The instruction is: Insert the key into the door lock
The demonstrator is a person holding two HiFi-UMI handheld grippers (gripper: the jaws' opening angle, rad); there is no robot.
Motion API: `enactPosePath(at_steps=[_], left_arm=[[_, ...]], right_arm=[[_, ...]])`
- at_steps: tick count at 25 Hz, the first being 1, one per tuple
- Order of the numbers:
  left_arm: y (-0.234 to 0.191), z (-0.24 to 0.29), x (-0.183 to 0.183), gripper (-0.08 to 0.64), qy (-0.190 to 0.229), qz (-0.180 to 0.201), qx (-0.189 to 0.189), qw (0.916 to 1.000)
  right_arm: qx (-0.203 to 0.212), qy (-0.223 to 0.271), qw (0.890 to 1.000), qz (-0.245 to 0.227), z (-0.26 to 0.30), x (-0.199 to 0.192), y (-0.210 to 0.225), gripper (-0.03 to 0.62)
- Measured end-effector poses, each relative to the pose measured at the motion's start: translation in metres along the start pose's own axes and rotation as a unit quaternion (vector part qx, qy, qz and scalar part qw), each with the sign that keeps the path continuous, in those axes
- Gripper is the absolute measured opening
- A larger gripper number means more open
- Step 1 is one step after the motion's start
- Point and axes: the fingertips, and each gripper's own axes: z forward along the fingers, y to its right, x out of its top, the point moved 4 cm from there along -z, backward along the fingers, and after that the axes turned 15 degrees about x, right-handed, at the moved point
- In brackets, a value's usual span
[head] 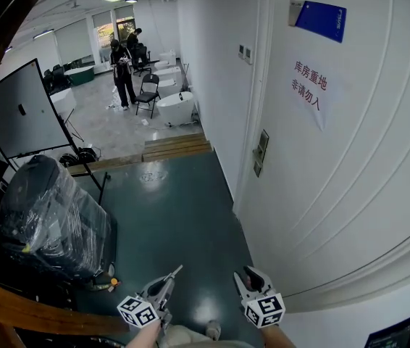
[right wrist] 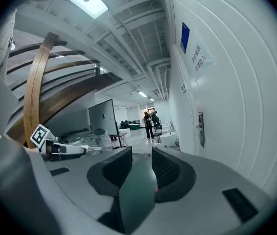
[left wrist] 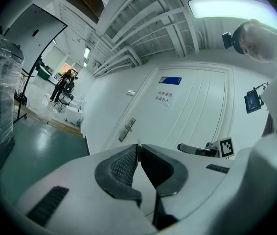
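Key pinched in left gripper; door lock ahead and well apart from it.

The left gripper [head: 166, 281] was closed tight, its pads meeting on a thin metal key [head: 175, 270]. In the left gripper view the key [left wrist: 137, 146] showed edge-on as a sliver at the jaw tips, poking forward. The door lock [head: 261, 153], a dark upright plate near the left edge of the white door [head: 350, 194], sat up and to the right of the key in the head view, with nothing touching it. In the left gripper view the lock [left wrist: 127, 129] lay far beyond, above and slightly left of the tips. The right gripper [head: 251, 275] was beside the left and nearer the door, jaws apart with nothing between them. Both hung over the dark green floor [head: 183, 209].
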Motion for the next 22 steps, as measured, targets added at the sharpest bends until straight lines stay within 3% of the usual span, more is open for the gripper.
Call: enactPosePath(at_steps=[9,22], left_arm=[[-0.013,0.014,0.005,0.032,-0.004,-0.005,-0.003,1.0],[-0.066,0.077,0.06,0.032,-0.028,-0.003,-0.048,0.9985]], right_arm=[[-0.002,-0.004,1.0,0.002,0.02,-0.001,0.009,0.112],[-0.055,0.004,0.998,0.009,0.085,0.027,0.034,0.112]])
